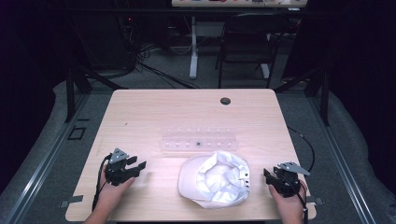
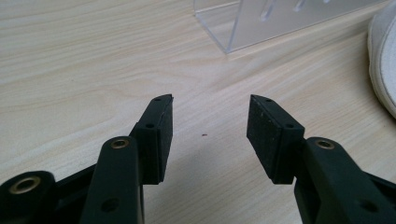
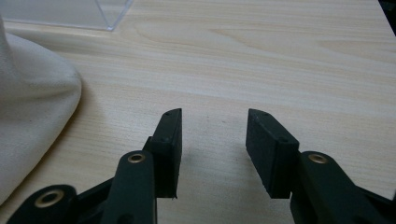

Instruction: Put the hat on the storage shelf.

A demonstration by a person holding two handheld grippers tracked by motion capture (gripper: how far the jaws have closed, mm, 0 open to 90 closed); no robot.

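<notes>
We are at the start, as far as we can judge. The cap (image 1: 215,178) lies near the front edge of the counter (image 1: 140,116), crown up and rumpled, brim toward our left, midway between the two grippers and touched by neither.

Left gripper (image 1: 138,166) rests low at the front left, well apart from the cap. In the left gripper view its jaws stand wide and released, bare wood between them; the cap's edge (image 2: 384,56) shows at the far right and a corner of the clear rack (image 2: 261,23) ahead.

Right gripper (image 1: 267,178) sits at the front right, near the cap's rear but apart from it. In the right gripper view its jaws are likewise released with nothing between; the white fabric (image 3: 32,102) bulges at the left, and a corner of the rack (image 3: 88,14) is beyond.

The rack (image 1: 198,139) stands just behind the cap, seemingly empty; we cannot tell what the small dark spot on it is.

Done: nothing that we can see. Left: closing in on the cap, taking hold, and whatever handling follows. Both hands look posed to begin.
</notes>
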